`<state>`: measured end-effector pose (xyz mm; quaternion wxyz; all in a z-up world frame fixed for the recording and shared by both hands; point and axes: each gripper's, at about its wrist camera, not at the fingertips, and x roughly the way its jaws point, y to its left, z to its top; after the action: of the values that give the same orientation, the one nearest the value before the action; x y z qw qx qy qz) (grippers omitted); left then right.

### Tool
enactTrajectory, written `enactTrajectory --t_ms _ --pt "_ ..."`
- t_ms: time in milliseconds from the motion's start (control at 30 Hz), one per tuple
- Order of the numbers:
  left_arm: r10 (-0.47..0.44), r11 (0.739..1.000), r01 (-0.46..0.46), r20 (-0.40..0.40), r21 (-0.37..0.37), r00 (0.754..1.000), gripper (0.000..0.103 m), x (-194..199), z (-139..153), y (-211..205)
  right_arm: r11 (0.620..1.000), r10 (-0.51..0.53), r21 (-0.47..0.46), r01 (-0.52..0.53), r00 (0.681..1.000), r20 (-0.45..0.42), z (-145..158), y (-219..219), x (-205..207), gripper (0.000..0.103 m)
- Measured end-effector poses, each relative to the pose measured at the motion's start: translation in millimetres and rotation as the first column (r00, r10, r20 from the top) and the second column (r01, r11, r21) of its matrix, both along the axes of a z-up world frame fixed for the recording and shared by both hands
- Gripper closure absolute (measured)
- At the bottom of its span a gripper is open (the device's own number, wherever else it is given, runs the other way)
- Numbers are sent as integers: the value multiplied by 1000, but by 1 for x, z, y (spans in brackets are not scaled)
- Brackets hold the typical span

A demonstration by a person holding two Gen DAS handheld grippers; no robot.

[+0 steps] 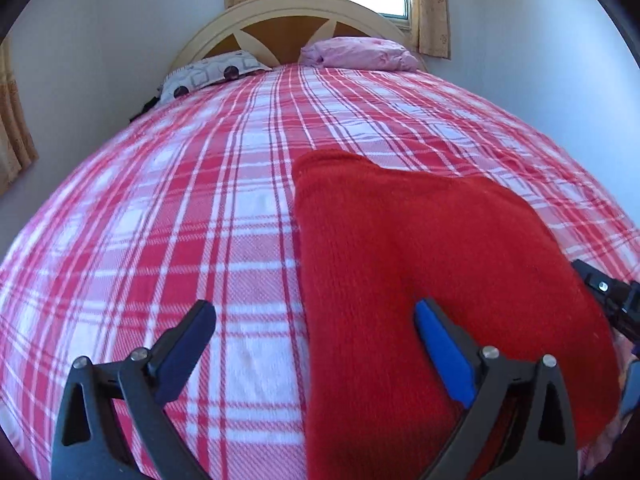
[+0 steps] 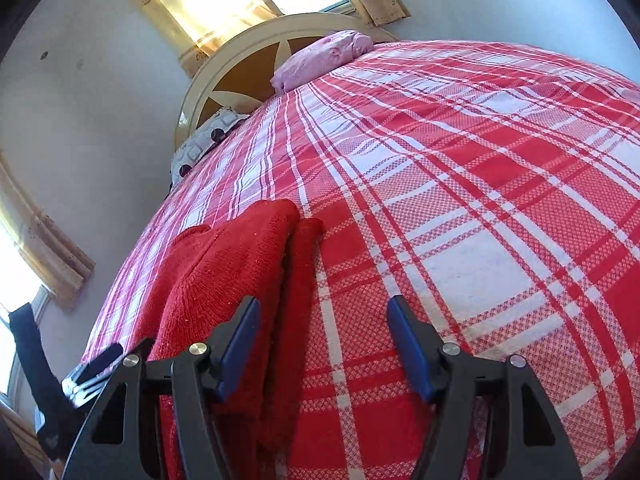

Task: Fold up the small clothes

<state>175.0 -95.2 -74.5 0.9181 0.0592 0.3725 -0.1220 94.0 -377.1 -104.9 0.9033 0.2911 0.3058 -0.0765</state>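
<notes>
Tongs on your left [image 1: 316, 336] and right [image 2: 324, 336] both gape, gripping nothing; the red knit garment [image 1: 440, 260] lies folded on the bed [image 1: 180, 200], apparently finished.

Folded sweater [image 1: 440, 264] on bedspread [image 1: 180, 208], two pillows [image 1: 356, 53] behind it against headboard [image 1: 280, 16]

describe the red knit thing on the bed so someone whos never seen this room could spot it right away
Start at the bed with its red and white plaid cover; the red knitted garment lies folded at the end far from the headboard. It is plain solid red with a ribbed knit, unlike the checked cover and the two pillows.
</notes>
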Motion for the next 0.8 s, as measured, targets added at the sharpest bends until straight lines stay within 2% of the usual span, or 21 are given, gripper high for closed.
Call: enactTrajectory --t_ms 100,200,267,367,433,533,733,800 --pt "1 997 -4 -42 -79 999 1 -8 -2 13 1000 1 14 -1 1000 12 0 -2 -2 36" --pt "-3 982 -16 -100 -187 995 1 -18 -4 30 1000 2 16 -2 1000 16 -1 -2 -2 36" --pt "-12 974 -16 -122 -224 993 3 -25 -6 36 1000 1 16 -1 1000 15 -1 -3 -3 36" --pt "-45 970 13 -127 -242 991 11 -36 -4 38 1000 1 14 -2 1000 15 0 -2 -4 36" --pt "-75 969 43 -121 -243 990 25 -43 -1 37 1000 2 18 -2 1000 15 0 -1 -8 36" --pt "-96 972 69 -114 -226 989 31 -51 3 37 1000 -8 26 7 999 36 2 1 -23 36" --pt "-99 943 47 -144 -329 985 32 -49 7 54 999 -3 38 1 998 62 7 8 -51 36" --pt "-97 936 45 -133 -348 986 32 -43 12 55 995 17 101 -27 995 93 10 9 -53 36"
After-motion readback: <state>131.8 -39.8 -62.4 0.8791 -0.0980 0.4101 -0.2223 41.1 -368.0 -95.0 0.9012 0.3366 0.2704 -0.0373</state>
